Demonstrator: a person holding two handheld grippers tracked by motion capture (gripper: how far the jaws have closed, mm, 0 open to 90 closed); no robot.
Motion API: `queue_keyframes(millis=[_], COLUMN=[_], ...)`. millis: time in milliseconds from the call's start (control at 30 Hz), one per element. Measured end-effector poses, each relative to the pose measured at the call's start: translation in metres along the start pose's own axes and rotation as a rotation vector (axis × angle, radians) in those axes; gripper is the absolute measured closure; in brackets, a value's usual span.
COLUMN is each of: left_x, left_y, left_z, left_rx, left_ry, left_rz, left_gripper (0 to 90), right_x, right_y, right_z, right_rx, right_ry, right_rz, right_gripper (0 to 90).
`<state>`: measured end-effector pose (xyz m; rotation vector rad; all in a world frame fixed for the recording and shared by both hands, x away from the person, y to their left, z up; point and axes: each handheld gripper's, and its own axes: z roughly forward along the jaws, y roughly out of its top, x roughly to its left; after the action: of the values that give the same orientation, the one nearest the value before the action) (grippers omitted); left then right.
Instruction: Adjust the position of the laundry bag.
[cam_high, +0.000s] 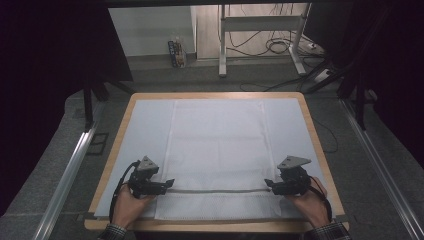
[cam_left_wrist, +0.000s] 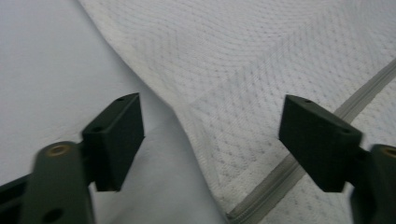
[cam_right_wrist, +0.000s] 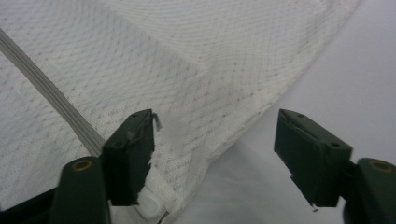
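Observation:
A white mesh cloth (cam_high: 217, 150) with a grey zipper line (cam_high: 217, 190) lies flat on the table's pale cover (cam_high: 145, 125). My left gripper (cam_high: 169, 183) sits at the zipper's left end, held by a hand. Seen close, the left gripper (cam_left_wrist: 212, 140) is open and straddles the cloth's edge (cam_left_wrist: 187, 126), with the zipper (cam_left_wrist: 299, 163) running toward its right jaw. My right gripper (cam_high: 268, 185) rests at the zipper's right end. In its own view the right gripper (cam_right_wrist: 215, 149) is open over the cloth's edge (cam_right_wrist: 243, 135), beside a white zipper pull (cam_right_wrist: 149, 205).
The wooden table rim (cam_high: 315, 135) frames the cover. Beyond the table stand a metal desk frame (cam_high: 260, 30) with cables and a small carton (cam_high: 176, 52) on the floor. Metal rails (cam_high: 70, 170) run along both sides.

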<state>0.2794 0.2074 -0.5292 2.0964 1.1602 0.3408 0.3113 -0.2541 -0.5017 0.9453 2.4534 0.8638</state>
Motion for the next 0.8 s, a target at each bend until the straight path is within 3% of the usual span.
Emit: queue_keyframes(millis=[167, 433, 800], left_x=[-0.0032, -0.0013, -0.0011], left_y=[-0.0007, -0.0024, -0.0032], left_z=[0.0009, 0.0034, 0.0050], left_rx=[0.021, 0.007, -0.004], left_ry=[0.018, 0.021, 0.024], left_rz=[0.049, 0.071, 0.085], left_gripper=[6.1, 3.9, 3.2], right_x=[-0.0019, -0.0054, -0.0063], right_y=[-0.0004, -0.0021, -0.0029], right_z=[0.0015, 0.0044, 0.0055], right_rx=[-0.030, -0.047, -0.058], right_ry=[0.008, 0.036, 0.044], right_rz=[0.008, 0.011, 0.002], right_gripper=[15.0, 4.9, 2.4])
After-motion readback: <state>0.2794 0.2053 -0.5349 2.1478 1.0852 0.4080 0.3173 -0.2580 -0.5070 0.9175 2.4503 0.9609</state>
